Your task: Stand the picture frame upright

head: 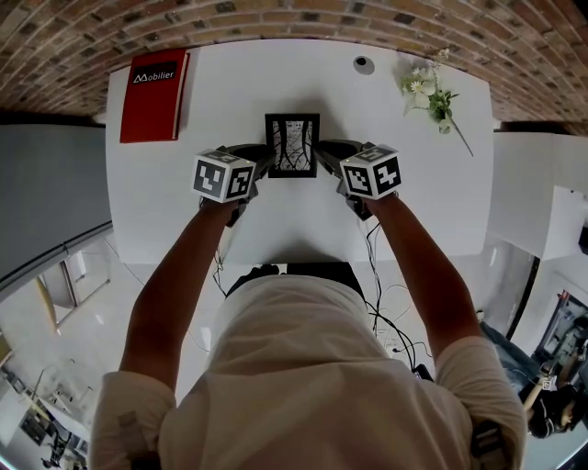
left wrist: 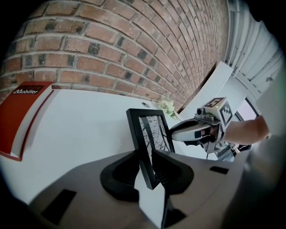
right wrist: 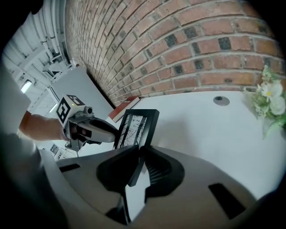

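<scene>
The picture frame, black with a black-and-white print, is held between both grippers over the white table, its face turned up toward me. My left gripper is shut on its left edge and my right gripper on its right edge. In the left gripper view the frame stands edge-on between the dark pads of the left gripper, with the right gripper at its far side. The right gripper view mirrors this: frame, right gripper, left gripper. Whether its bottom edge touches the table I cannot tell.
A red book lies at the table's far left corner. A sprig of white flowers lies at the far right, and a small round cable port sits near the far edge. A brick wall backs the table.
</scene>
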The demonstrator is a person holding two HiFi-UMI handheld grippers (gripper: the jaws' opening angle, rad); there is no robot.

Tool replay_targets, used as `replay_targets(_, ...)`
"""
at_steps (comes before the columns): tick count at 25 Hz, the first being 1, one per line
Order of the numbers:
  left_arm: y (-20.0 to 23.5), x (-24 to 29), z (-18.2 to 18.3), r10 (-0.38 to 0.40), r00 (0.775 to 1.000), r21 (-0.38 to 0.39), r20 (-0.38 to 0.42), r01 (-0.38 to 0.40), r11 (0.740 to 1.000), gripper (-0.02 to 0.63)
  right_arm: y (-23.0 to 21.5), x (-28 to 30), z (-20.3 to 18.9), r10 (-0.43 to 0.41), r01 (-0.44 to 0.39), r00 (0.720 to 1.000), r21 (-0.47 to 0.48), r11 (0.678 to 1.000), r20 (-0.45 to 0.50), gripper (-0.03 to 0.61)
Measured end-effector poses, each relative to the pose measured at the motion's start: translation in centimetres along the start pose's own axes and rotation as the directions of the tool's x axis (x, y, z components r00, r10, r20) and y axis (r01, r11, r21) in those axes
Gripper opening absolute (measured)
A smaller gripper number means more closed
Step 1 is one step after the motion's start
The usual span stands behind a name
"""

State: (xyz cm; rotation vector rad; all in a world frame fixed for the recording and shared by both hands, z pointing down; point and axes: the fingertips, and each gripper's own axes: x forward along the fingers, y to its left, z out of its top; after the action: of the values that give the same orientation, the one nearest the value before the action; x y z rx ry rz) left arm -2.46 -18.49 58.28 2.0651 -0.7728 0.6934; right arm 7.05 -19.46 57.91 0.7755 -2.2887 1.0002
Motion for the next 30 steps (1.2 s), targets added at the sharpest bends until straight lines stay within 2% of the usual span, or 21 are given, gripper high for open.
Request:
replay_targets(18, 0.8, -1.5, 5.5, 0.039, 0.996, 0.119, 0.078, -0.049, 0.992, 0.063, -0.8, -0.7, 4.9, -0.048, 0.060, 0.995, -0.137, 0.989, 0.092, 0.035)
replay_targets(23, 1.0, -1.6, 6.7, 0.059, 0.994, 0.162, 0.088, -0.073, 0.984, 0.061, -1.1, -0.9, 6.6, -0.068, 0.093, 0.990, -0.208, 0.974, 0.123, 0.032)
replay_targets(30, 1.8, -1.6, 8.1, 0.086, 0.991, 0.179, 0.103, -0.103, 0.978, 0.057, -1.6, -0.6, 8.3, -0.067, 0.103, 0.988, -0.267, 0.958, 0.140, 0.031)
